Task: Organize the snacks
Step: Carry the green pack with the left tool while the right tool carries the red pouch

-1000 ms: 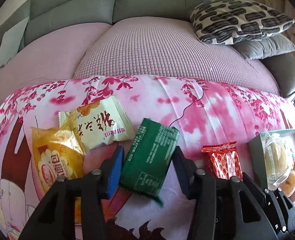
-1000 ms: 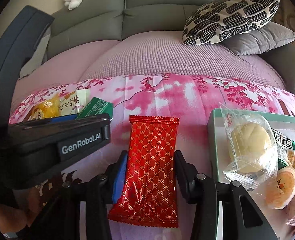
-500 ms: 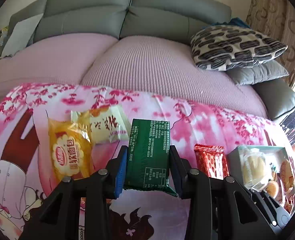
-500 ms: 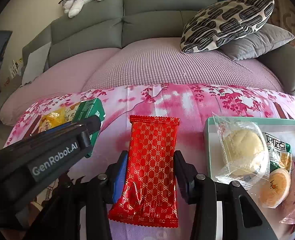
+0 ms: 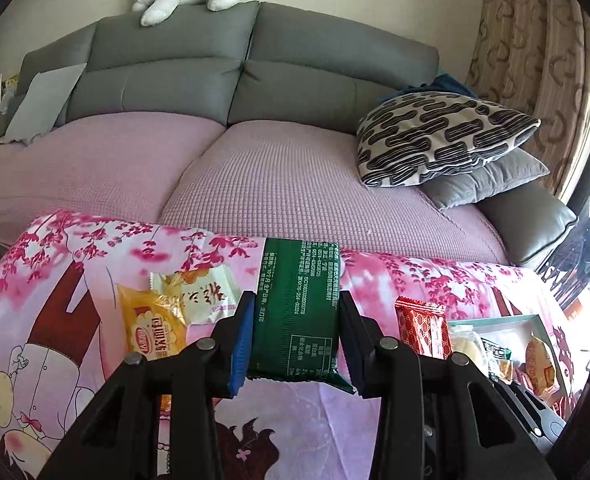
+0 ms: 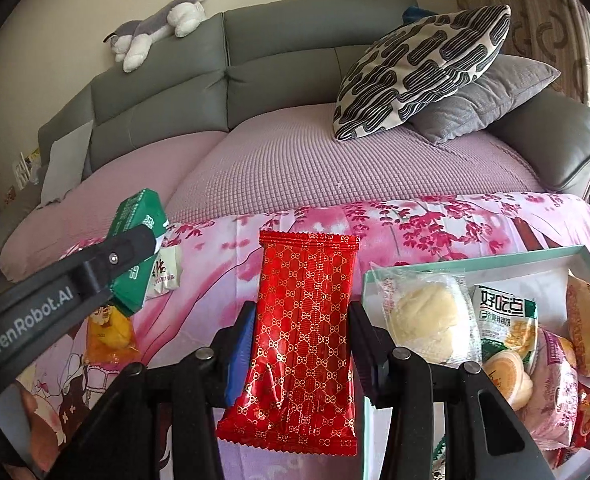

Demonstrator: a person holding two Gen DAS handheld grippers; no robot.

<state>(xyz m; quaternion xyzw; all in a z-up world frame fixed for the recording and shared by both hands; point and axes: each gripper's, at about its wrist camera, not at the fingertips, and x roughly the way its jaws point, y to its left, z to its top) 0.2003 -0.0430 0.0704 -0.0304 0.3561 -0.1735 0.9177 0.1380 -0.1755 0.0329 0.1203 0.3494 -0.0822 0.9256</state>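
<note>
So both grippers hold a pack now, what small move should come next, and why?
Probably carry the red pack, shut in the right gripper, sideways over the box beside it. The box already holds snacks and lies nearest; the left gripper with the green pack can follow.

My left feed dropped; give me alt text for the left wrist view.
The left gripper holds a green snack packet upright between its jaws, above a pink floral cloth. Two yellow packets lie left; a red packet and snack tray lie right.
</note>
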